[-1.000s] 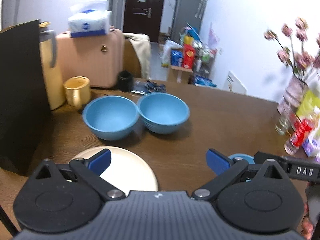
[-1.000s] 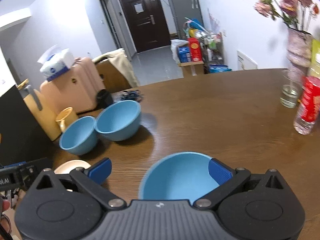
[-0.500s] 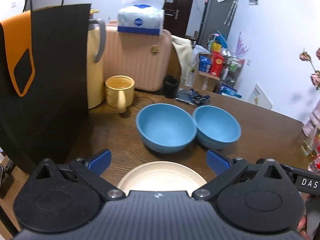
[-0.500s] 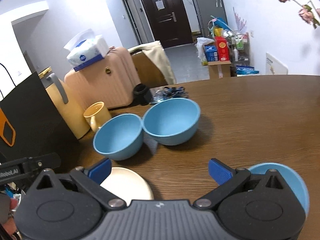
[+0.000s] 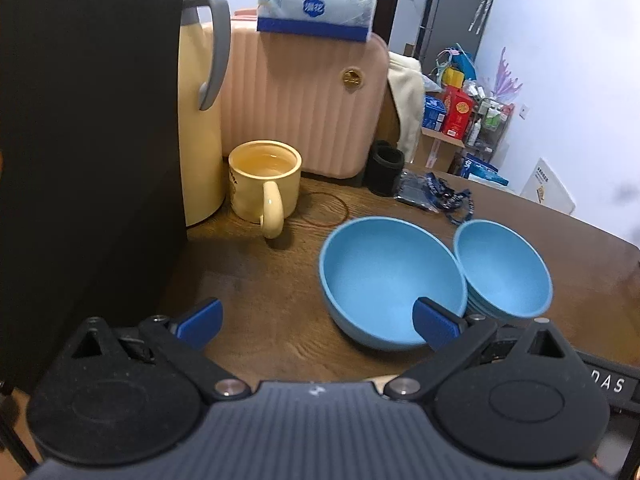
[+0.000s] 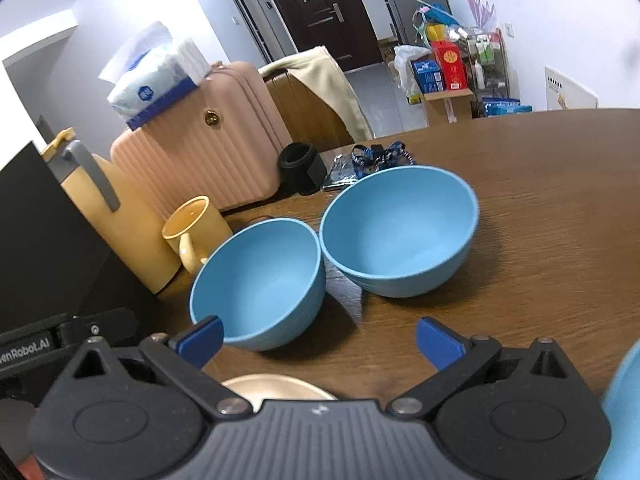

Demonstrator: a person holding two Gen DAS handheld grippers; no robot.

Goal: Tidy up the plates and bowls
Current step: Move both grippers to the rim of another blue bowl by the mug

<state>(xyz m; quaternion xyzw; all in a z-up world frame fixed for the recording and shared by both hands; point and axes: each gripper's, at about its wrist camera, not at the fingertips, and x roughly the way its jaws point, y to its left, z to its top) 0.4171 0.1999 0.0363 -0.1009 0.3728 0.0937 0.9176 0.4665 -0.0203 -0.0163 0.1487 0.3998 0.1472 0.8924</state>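
Two blue bowls stand side by side on the brown table. In the left wrist view the nearer bowl (image 5: pixel 388 280) has my left gripper (image 5: pixel 316 322) open just before it, right fingertip over its near rim; the second bowl (image 5: pixel 504 268) is to its right. In the right wrist view the left bowl (image 6: pixel 260 284) and the right bowl (image 6: pixel 400 228) lie ahead of my open right gripper (image 6: pixel 318 340). A cream plate (image 6: pixel 276 388) shows under that gripper. A third blue bowl (image 6: pixel 624 408) peeks in at the right edge.
A yellow mug (image 5: pixel 264 184), a yellow thermos jug (image 5: pixel 200 120) and a black bag (image 5: pixel 88 140) crowd the table's left. Behind stand a pink suitcase (image 5: pixel 304 100) topped by a tissue pack (image 5: pixel 316 4), a black cup (image 5: pixel 386 168) and a lanyard (image 5: pixel 436 196).
Both grippers have swung left and moved closer to the two bowls. The cream plate has slipped under the gripper bodies, and the third bowl has slid to the right edge.
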